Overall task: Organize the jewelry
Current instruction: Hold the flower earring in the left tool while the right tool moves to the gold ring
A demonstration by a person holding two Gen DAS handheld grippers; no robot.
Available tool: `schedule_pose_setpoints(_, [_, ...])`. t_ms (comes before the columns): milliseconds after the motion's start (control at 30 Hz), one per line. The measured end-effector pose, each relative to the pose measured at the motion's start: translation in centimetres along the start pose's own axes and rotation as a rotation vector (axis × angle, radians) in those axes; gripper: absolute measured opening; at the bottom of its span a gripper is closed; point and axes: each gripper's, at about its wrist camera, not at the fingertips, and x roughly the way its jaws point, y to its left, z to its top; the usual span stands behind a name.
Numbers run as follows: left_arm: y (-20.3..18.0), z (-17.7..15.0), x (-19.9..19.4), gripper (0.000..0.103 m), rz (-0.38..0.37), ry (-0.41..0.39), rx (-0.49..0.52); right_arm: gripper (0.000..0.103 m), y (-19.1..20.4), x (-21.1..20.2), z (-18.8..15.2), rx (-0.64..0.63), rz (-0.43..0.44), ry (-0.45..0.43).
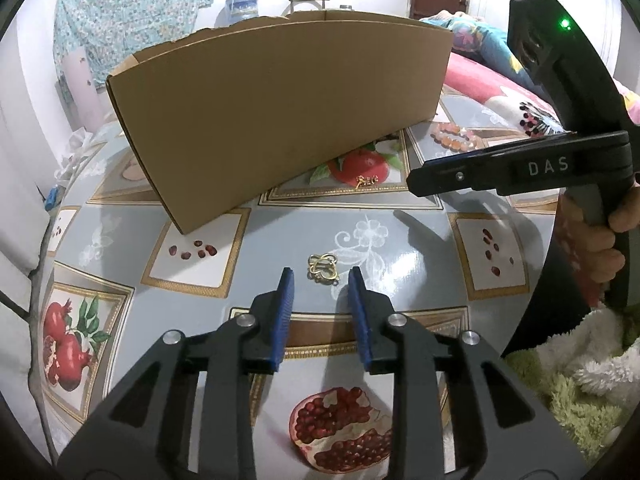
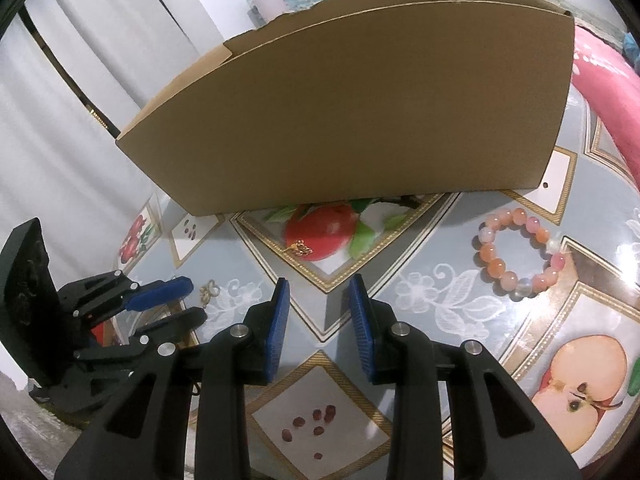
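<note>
The left gripper (image 1: 320, 276) hung over the table (image 1: 420, 232) with its jaws spread and nothing between them; a small gold ornament (image 1: 323, 271) lay on the cloth just beyond its fingertips. The right gripper (image 2: 316, 284) also stood with jaws apart and empty. The bead bracelet (image 2: 520, 254) lay to its right, a small gold chain piece (image 2: 300, 248) lay farther, near the cardboard box (image 2: 360, 112).
</note>
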Motion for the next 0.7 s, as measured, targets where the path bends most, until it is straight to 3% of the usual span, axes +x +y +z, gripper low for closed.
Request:
schedule_pose_setpoints(500, [0.1,1.0,1.0,0.027,0.009,-0.001,0.017,0.031,0.1,0.0,-0.1,0.004,0.001,0.001])
schedule_pose_setpoints(633, [-0.1,1.0,1.0,0.013,0.007,0.005,0.025,0.031,0.1,0.0,-0.1,0.006,0.005,0.0])
schedule_pose_setpoints(700, [-0.2,1.0,1.0,0.013,0.01,0.006,0.029,0.031,0.1,0.1,0.0,0.007,0.007,-0.001])
